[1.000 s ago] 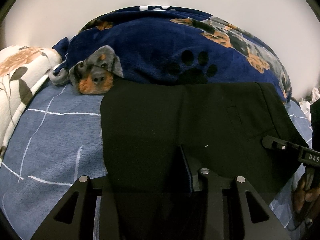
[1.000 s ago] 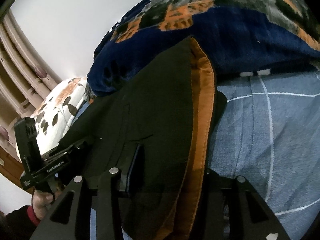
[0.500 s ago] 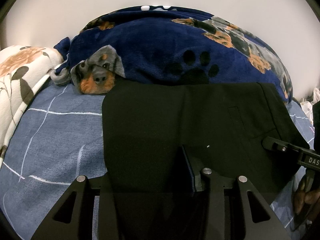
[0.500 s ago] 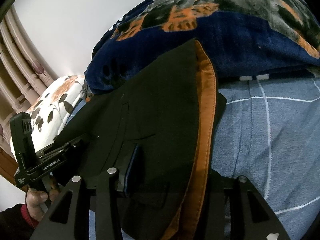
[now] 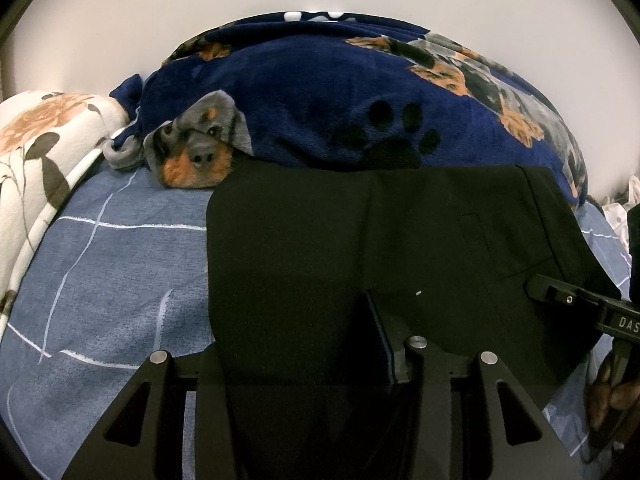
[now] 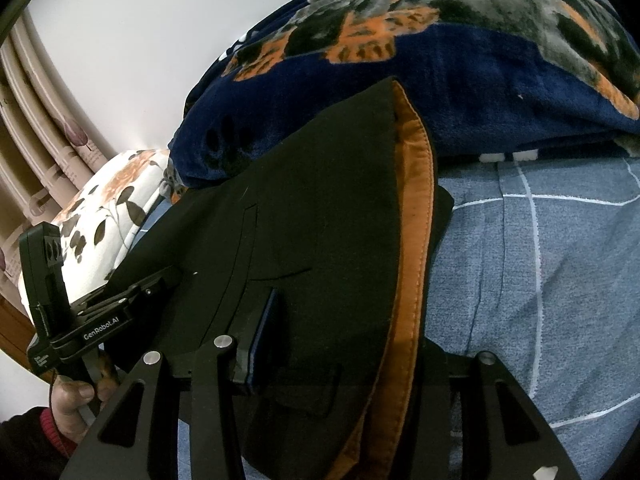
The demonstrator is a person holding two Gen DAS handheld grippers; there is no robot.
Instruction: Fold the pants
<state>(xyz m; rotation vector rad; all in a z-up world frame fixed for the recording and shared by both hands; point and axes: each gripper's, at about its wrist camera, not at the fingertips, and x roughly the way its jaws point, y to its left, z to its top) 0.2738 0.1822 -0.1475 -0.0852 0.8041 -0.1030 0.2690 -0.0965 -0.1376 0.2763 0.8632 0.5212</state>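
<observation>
**Both grippers at the near edge of the pants, fold laid.**

The left gripper and right gripper each pinch the near edge of the pants, left gripper at the left, right gripper at the right. In its own view each shows one pad against the cloth. The other finger is hidden beneath the fabric. Seen from the opposite camera, each gripper's jaws look narrow and clamped on the hem.

**Location.** The pants lie flat on the sheet, a dark rectangle. The far edge touches the blanket. At the right edge, the waistband's orange lining shows between layers.

**Change.** Over the last second almost nothing moves: the cloth outline drifts only slightly in both views, and both grips stay closed. The upper layer appears settled on the lower one, so this fold is probably complete. Release, or a regrip for another fold, seems the likely next step. The exposed lining suggests that the right edges are not quite aligned.

**Count.**
- Grippers: two.
- Hands: two, the left hand and the right hand.
- Pants: one pair.
- Blanket: one, with a dog print.
- Pillow: one, floral, at far left.
- Sheet: one.
- Curtain: one, beyond the pillow.
</observation>
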